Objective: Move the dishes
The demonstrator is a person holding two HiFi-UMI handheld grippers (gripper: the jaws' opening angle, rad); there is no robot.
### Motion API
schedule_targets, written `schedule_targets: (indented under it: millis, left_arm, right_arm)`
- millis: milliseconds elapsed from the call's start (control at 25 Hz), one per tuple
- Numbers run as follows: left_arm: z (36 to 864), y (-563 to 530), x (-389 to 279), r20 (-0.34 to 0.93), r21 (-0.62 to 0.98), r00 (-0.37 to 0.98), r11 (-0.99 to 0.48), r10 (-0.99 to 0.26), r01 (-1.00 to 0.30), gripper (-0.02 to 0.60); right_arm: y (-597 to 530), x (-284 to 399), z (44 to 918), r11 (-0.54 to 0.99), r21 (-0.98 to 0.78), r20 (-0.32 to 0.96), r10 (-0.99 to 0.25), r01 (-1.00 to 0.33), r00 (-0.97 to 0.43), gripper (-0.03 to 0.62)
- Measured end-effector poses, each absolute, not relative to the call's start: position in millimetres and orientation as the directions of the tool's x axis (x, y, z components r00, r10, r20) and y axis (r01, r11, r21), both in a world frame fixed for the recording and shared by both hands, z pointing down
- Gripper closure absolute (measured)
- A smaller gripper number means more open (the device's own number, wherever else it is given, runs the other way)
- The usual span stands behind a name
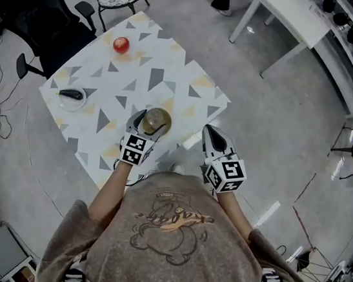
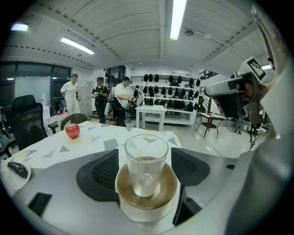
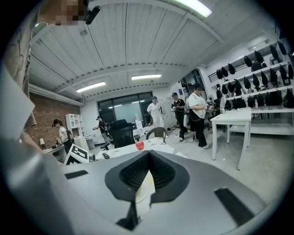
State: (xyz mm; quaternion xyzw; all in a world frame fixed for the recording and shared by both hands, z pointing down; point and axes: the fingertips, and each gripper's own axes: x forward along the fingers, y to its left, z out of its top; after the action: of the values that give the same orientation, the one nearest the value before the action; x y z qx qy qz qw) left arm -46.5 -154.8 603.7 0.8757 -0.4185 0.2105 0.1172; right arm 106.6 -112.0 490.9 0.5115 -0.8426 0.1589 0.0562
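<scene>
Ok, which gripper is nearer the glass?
Left. The left gripper grips the saucer under the glass; the right gripper is shut, apart from it to its right.

Long ceiling tubes [image 2: 177, 18] light the room evenly, cool and rather flat, so colours look washed out. The grey floor [image 1: 277, 119] carries pale glare streaks on the right of the head view. The worktop [image 1: 173, 71] throws only a soft shadow, as far as I can tell. All three views bulge, with lines bending toward dark corners. The glass [image 2: 146, 160] and saucer [image 2: 147, 202] are sharp. The bodies of the left gripper [image 2: 145, 161] and right gripper [image 3: 149, 158] smear up close.
</scene>
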Motion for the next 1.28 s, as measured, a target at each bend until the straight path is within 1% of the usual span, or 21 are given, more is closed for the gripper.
schedule_targets:
  millis: [280, 600, 680, 720, 760, 1280]
  left_arm:
    - [621, -158, -43, 0.501, 0.026, 0.557, -0.632, -0.662, -0.775, 0.241]
    - [627, -160, -42, 0.504, 0.039, 0.557, -0.626, -0.661, -0.779, 0.244]
    - [626, -162, -42, 0.501, 0.039, 0.555, -0.623, -0.664, -0.781, 0.257]
    - [627, -162, -42, 0.500, 0.037, 0.554, -0.623, -0.666, -0.782, 0.280]
    - [627, -163, -41, 0.499, 0.035, 0.554, -0.623, -0.667, -0.782, 0.290]
    - [626, -163, -39, 0.494, 0.010, 0.550, -0.627, -0.674, -0.779, 0.295]
  right_arm:
    - [-116, 111, 494, 0.419, -0.211, 0.267, -0.844, -0.883, -0.464, 0.591]
    - [-118, 113, 496, 0.421, -0.210, 0.277, -0.840, -0.883, -0.466, 0.591]
    - [-118, 114, 496, 0.421, -0.208, 0.279, -0.840, -0.883, -0.466, 0.591]
    - [-119, 114, 496, 0.421, -0.207, 0.280, -0.839, -0.883, -0.466, 0.591]
    - [-119, 114, 496, 0.421, -0.207, 0.281, -0.839, -0.883, -0.466, 0.591]
    - [-119, 115, 501, 0.419, -0.210, 0.293, -0.835, -0.883, -0.466, 0.591]
